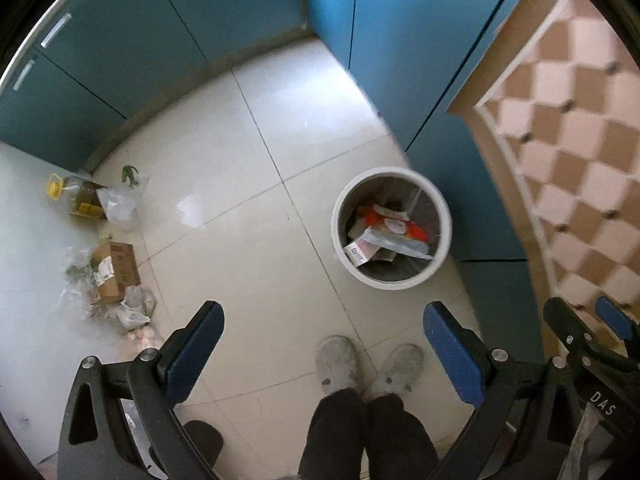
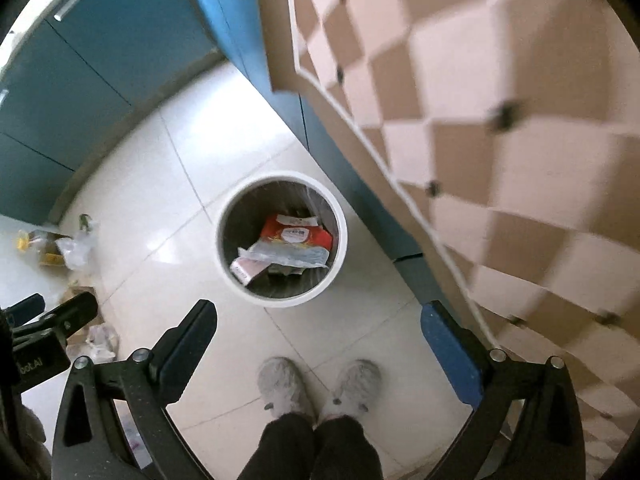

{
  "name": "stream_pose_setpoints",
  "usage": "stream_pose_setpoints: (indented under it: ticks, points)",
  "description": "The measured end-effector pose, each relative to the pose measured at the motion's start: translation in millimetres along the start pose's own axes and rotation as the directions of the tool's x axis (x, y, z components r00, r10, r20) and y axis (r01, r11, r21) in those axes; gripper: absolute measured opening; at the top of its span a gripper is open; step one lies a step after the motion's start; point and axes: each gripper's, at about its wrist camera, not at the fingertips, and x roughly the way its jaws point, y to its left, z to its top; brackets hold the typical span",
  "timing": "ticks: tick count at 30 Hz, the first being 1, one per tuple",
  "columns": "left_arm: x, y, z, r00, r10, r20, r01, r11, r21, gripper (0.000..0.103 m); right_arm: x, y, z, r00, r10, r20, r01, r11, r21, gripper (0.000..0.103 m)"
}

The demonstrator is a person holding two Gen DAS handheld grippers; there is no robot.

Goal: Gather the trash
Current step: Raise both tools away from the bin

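Left wrist view looks straight down at your pale tiled floor point(image 1: 248, 184): your left claw point(image 1: 320, 356) is spread wide with nothing between its blue pads, and your two grey slippers point(image 1: 336, 364) stand between the fingers below it. The white round trash bin point(image 1: 440, 208) sits on the floor ahead and to the right, close to the blue cabinets point(image 1: 400, 60); it is lined with a clear bag and already holds a red-and-white wrapper point(image 1: 394, 224), a white-and-pink carton point(image 1: 360, 254) and a pale plastic bag point(image 1: 400, 244).

Well apart from the bin, along the left edge of the floor, loose litter lies in a cluster: a cardboard box point(image 1: 116, 270) with a shipping label, crumpled clear plastic bags point(image 1: 134, 308) touching it, and further up a cooking-oil bottle with a yellow cap point(image 1: 76, 196) beside another clear bag point(image 1: 118, 208) with something green at its top. The open floor between that litter and the bin carries only tile seams.

Right wrist view puts your right claw point(image 2: 318, 356) also fully open and empty, hanging over the floor just short of the bin point(image 2: 224, 248). The checkered tile wall point(image 2: 500, 140) crowds your right side, close against the right finger. Your left claw's tip point(image 2: 76, 312) shows at the left edge, with the cardboard and plastic bags point(image 2: 102, 340) partly hidden behind it.
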Motion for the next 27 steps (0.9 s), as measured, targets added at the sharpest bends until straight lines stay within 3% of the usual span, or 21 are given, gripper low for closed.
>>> stream_pose_setpoints:
  ticks: [7,16,27]
  points:
    - [-100,-8,-8,0.997,-0.027,0.076,0.025,0.999,0.028,0.102,-135,-13,-9,0.998,0.034,0.057,-0.032,0.999,-0.019,0.103]
    - [-220,-19,-21,0.979,-0.086,0.184,0.077,0.995,0.059,0.102,-282,-25,-14,0.986,0.088,0.14,-0.086,0.996,-0.017,0.103]
    - [-322,-21,-46,0.945,-0.225,0.237,0.209,0.974,0.09,0.102,-414,-39,-30,0.96,0.204,0.193,-0.193,0.979,-0.072,0.103]
